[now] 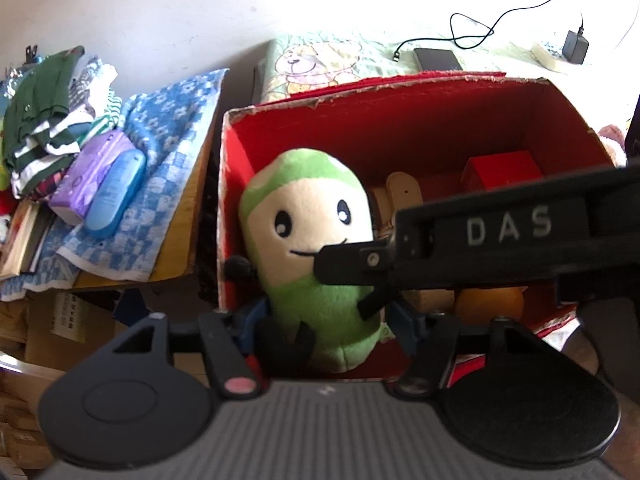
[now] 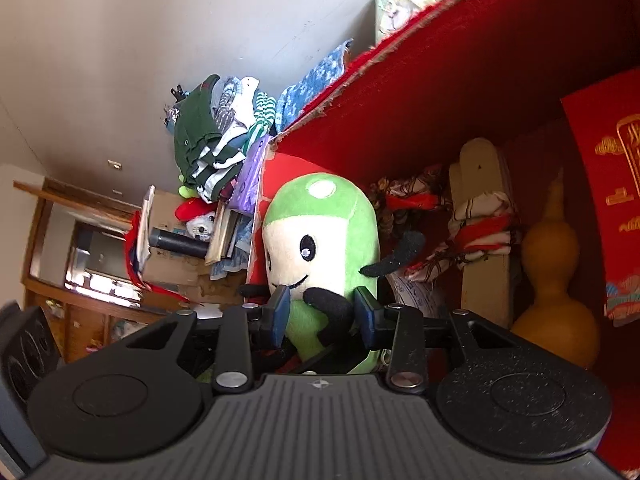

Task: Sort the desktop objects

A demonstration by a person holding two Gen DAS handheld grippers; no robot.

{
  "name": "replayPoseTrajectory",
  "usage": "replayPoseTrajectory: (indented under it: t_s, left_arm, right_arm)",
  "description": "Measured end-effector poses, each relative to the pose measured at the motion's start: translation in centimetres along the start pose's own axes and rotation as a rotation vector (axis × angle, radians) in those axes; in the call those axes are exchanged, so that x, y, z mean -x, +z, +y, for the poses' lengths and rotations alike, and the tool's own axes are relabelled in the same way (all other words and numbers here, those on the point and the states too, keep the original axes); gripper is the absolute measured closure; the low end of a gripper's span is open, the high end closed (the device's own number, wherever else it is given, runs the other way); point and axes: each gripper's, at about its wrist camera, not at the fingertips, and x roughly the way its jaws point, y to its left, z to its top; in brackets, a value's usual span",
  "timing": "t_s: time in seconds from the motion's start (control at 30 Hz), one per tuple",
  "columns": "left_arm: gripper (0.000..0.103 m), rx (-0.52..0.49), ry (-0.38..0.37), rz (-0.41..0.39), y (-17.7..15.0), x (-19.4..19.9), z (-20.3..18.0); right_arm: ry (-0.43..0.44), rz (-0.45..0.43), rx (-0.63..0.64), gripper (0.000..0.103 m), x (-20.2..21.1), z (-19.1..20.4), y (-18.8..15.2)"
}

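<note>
The soft green-and-cream plush toy with a stitched smiling face [image 1: 316, 240] stands upright inside the red-lined cardboard box [image 1: 400, 120], against the box's left wall. Both grippers seem to be at it. The right gripper [image 2: 325, 312] has its blue pads [image 2: 280, 308] pressed into the plush's lower body, one on each flank, so it is pinching the toy. The left gripper [image 1: 332, 320] straddles the same lower body, but its tips are largely hidden behind the plush and blurred, so I cannot tell whether it presses or merely brackets.

The step looks like settling the toy into the box. To do it well, I would keep the plush upright against the left wall, let its base reach the box floor before easing the pads apart, and withdraw straight back so the black felt arms do not snag.

The right wrist view shows the box's contents beside the plush: a yellow-brown gourd [image 2: 556, 280], a cream wooden piece wrapped in red-and-white cloth [image 2: 480, 216] and a red gold-printed carton [image 2: 604, 184]. The left wrist view alone shows the right gripper's black body crossing in front of the toy, and, left of the box, a blue glasses case [image 1: 116, 196] on a blue checked towel [image 1: 172, 140].
</note>
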Motion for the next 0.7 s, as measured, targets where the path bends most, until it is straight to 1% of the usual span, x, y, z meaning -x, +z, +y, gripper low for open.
replayPoseTrajectory:
  t_s: [0.1,0.2,0.33,0.47,0.53,0.6,0.7]
  left_arm:
    - [0.033,0.002,0.006,0.0,-0.1,0.0,-0.1]
    - [0.033,0.018,0.006,0.005,0.0,-0.3,0.1]
    - [0.032,0.03,0.02,0.021,0.2,-0.6,-0.2]
    - [0.03,0.044,0.036,0.019,0.4,-0.3,-0.4]
    - [0.025,0.045,0.047,0.01,0.5,0.0,-0.6]
    - [0.023,0.043,0.066,0.004,0.5,0.2,-0.9]
    - [0.023,0.054,0.075,0.013,0.5,0.1,-0.9]
  right_arm:
    - [0.004,-0.008,-0.03,0.063,0.5,-0.5,0.0]
    - [0.01,-0.028,-0.028,0.057,1.2,-0.5,-0.2]
    - [-0.007,-0.059,-0.005,0.057,2.0,-0.2,-0.3]
    - [-0.05,-0.094,0.023,0.057,2.7,0.1,-0.3]
    - [-0.07,-0.11,0.039,0.057,2.9,0.2,-0.4]
    - [-0.092,-0.128,0.053,0.057,3.2,0.3,-0.6]
    - [-0.124,-0.151,0.073,0.057,3.7,0.2,-0.8]
